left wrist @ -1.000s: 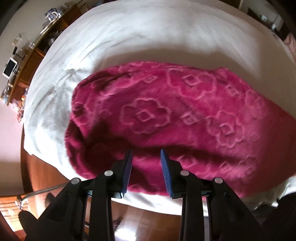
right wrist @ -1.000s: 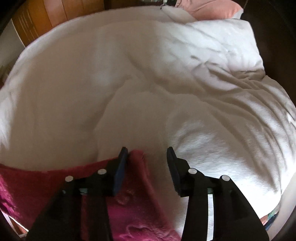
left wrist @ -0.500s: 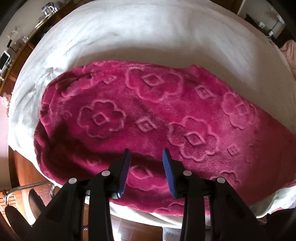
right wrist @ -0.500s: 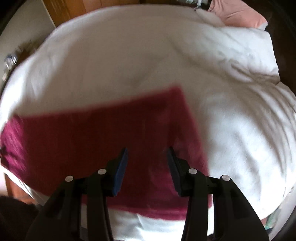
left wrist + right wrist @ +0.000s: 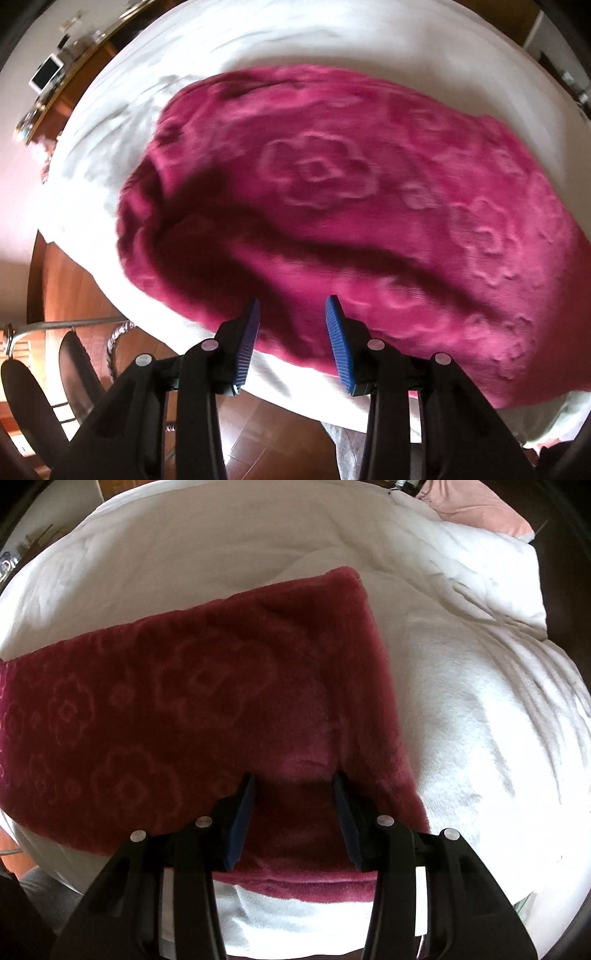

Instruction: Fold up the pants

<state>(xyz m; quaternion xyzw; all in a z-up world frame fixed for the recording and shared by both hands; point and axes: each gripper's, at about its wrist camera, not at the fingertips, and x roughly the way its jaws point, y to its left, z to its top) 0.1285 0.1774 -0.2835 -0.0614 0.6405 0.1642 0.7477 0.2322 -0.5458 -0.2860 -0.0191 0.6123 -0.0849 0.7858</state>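
Lying flat on white bedding, magenta fleece pants.

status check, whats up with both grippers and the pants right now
Left gripper open, jaws just widened, nothing pinched. Right gripper open above the pants. Pants flat on white bedding. Nothing in the way.

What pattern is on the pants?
Embossed flowers and diamonds on magenta fleece pants; clearest in the left wrist view.

A white duvet is spread across the bed; a pink pillow is seen behind; a wooden sideboard is cluttered.
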